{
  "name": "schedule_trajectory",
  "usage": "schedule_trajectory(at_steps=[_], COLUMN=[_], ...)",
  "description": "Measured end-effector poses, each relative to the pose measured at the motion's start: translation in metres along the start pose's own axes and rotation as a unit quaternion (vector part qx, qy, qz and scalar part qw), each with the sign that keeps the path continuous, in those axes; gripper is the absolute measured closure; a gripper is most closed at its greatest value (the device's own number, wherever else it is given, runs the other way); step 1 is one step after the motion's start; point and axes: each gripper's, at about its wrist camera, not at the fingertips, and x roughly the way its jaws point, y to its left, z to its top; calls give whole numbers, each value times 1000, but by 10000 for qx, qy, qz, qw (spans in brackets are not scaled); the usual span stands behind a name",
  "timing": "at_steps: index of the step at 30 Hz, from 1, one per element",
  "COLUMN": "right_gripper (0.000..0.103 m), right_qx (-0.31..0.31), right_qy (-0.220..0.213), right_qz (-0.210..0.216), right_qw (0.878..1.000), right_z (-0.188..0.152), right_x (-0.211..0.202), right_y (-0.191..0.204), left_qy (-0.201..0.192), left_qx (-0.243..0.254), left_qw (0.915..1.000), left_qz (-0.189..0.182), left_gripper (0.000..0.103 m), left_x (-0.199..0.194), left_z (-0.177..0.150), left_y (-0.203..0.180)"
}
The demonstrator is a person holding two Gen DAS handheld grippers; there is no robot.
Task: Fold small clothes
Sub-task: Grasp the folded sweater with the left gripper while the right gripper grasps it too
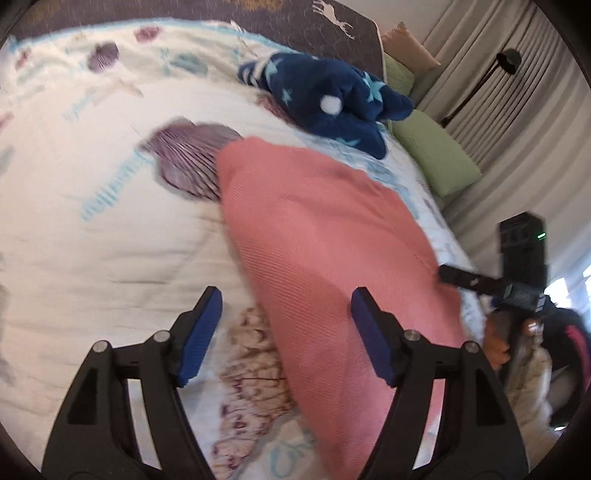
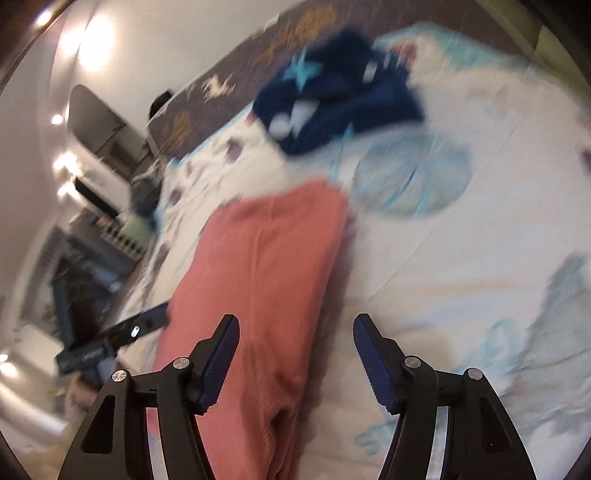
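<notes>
Left hand-held gripper (image 1: 286,308): wide open, nothing held, above the near end of the pink knit garment (image 1: 325,236) lying flat on the seashell-print bed (image 1: 92,229). Right hand-held gripper (image 2: 295,336): also wide open, empty, over the same garment's edge. Beyond it: navy star-print fleece (image 1: 332,96), crumpled.

Bed (image 1: 92,229) covered by white quilt printed with purple and pale-blue shells; lying directly on it: pink garment (image 1: 325,229) spread flat, crumpled navy star-patterned garment (image 1: 332,96) just beyond, green pillows (image 1: 439,155) at far edge; dark deer-print blanket (image 1: 295,18) across the top.
</notes>
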Motion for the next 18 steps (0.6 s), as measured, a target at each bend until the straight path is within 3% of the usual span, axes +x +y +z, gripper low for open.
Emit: schedule_trajectory(at_steps=[4,11,15,18], right_gripper=[36,36,49,62], right_qx=[-16,-282,-427,-137], right_qy=[48,296,178,104], right_qz=[412,836,661,762], right_qw=[9991,9957,9967,9969], right_z=[6,33,31,31], right_x=[11,51,56,55], right_y=[-4,6,11,1], left_qy=[206,53,-39,-75], left_qx=[-97,44,184,214], left_qw=[9980,9959,9973,9975], left_qz=[-589,-899,-716,-671], left_gripper=[30,30,31,30], left_x=[16,39,38,38], left_z=[2,14,11,11], left_y=[0,0,-5,-5])
